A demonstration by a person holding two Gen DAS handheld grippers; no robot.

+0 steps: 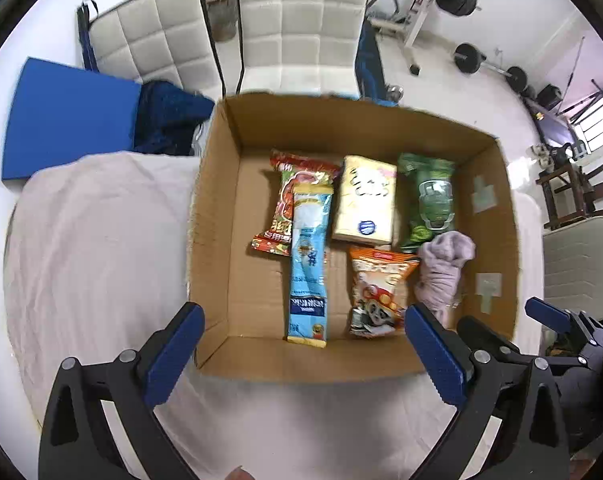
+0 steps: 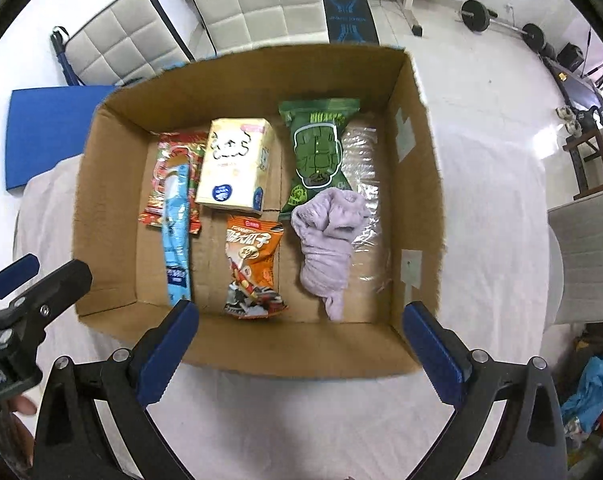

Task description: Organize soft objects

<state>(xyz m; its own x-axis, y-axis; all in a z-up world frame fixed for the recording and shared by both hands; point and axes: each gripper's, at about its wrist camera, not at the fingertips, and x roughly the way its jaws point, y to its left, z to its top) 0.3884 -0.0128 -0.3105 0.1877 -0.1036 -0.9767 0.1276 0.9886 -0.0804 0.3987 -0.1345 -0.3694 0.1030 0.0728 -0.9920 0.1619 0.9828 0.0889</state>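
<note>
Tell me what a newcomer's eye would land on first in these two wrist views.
An open cardboard box on a pale cloth fills both views, with bright packets laid flat inside: a long blue packet over a red one at the left, a green packet toward the far right. A crumpled lilac cloth lies at the right, beside an orange packet. Both grippers, left gripper and right gripper, hang wide open and empty above the near edge.

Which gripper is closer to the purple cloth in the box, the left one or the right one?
Right. The right gripper hangs above the box's near edge, almost in line with the purple cloth. The left gripper is further left, over the blue packet.
</note>
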